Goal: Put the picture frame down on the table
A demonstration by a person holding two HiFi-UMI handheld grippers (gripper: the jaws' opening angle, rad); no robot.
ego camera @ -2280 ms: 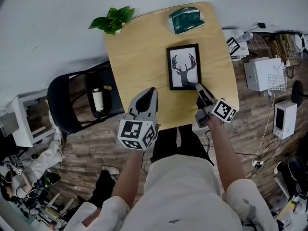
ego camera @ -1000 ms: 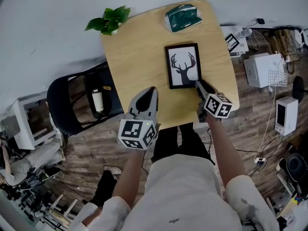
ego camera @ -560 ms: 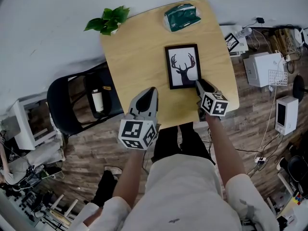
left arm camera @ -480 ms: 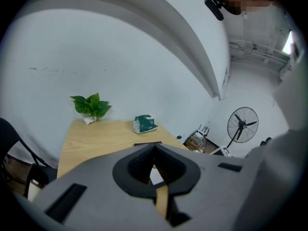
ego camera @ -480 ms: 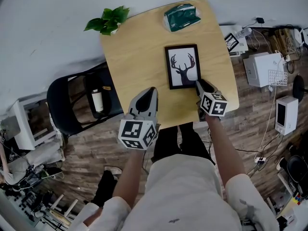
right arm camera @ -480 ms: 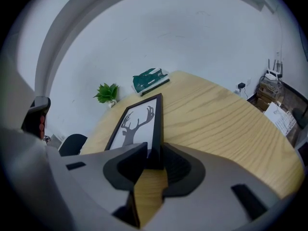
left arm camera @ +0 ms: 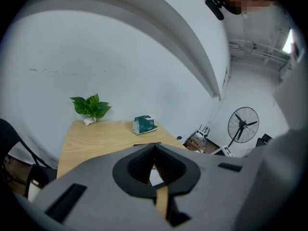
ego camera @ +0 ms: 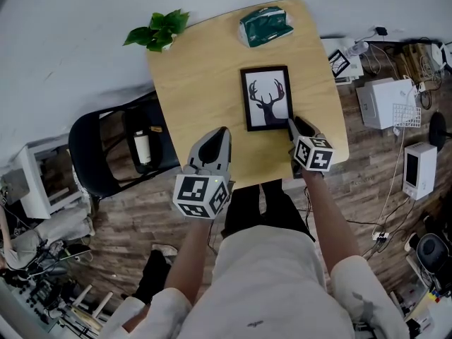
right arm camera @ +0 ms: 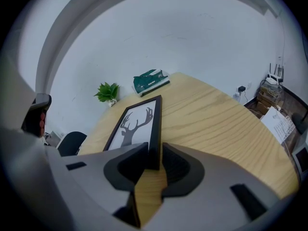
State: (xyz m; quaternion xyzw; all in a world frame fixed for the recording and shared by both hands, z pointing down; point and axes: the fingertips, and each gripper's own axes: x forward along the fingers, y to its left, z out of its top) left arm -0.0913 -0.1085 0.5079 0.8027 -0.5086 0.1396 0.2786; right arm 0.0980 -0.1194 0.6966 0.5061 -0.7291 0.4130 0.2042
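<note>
The black picture frame (ego camera: 267, 97) with a deer-head print lies on the round-cornered wooden table (ego camera: 198, 76), right of centre. My right gripper (ego camera: 291, 124) is at the frame's near right corner. In the right gripper view the jaws stand on either side of that corner of the frame (right arm camera: 132, 121), and my right gripper (right arm camera: 154, 150) is shut on it. My left gripper (ego camera: 222, 134) hovers at the table's near edge, left of the frame. It is shut and holds nothing, with my left gripper's (left arm camera: 154, 147) tips meeting.
A potted green plant (ego camera: 159, 28) stands at the table's far left corner and a green tissue pack (ego camera: 265, 25) at the far edge. A black chair (ego camera: 106, 147) sits left of the table. Boxes and cables (ego camera: 385, 104) clutter the floor on the right.
My right gripper has drawn in closer to the frame's near right corner and rolled slightly, still holding it. The frame has barely shifted. The left gripper has stayed put.
</note>
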